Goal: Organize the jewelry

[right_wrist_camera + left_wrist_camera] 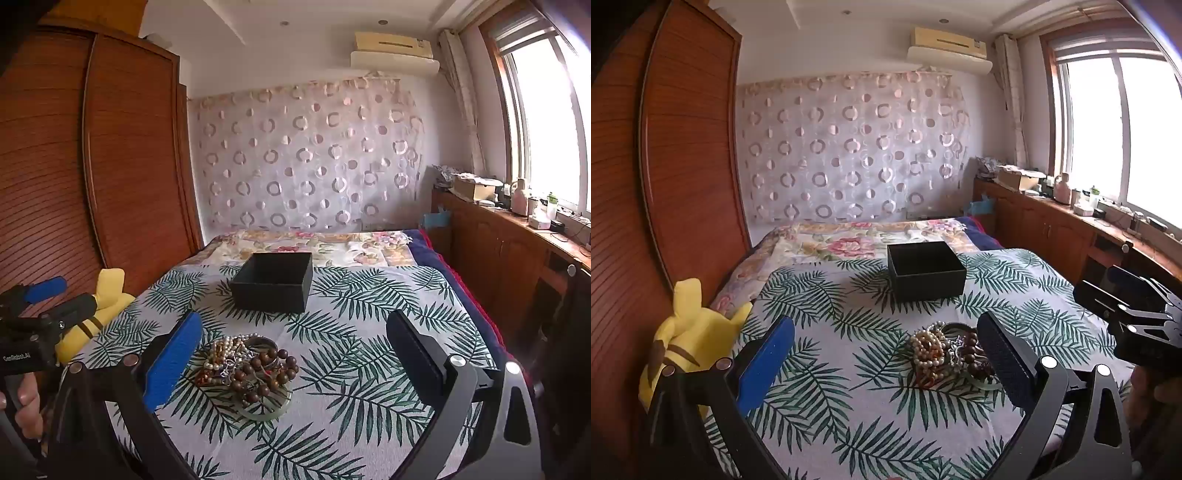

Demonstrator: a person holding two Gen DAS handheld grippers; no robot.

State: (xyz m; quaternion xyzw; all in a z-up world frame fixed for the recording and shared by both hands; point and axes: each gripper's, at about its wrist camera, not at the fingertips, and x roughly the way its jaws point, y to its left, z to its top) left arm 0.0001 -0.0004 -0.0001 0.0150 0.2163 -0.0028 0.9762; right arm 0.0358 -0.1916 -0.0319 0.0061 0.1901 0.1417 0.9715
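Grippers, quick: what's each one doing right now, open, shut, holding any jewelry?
Left gripper: open, holding nothing, jewelry pile ahead between its fingers.
Right gripper: open, holding nothing, aimed at the same pile.

The box [925, 275] is plain black. The bedspread [369, 354] under it is pale lilac-white printed with dark green palm fronds; farther back, the quilt [846, 242] shows pink and red flowers on cream. The jewelry pile [247, 363] mixes cream pearls, dark brown wooden beads and a pale green bangle. The plush toy [687, 332] is yellow with brown stripes. Each tool has one blue finger pad [768, 363] and one black. The wall curtain [314, 162] is sheer white with pinkish rings, the wardrobe [690, 147] reddish-brown.
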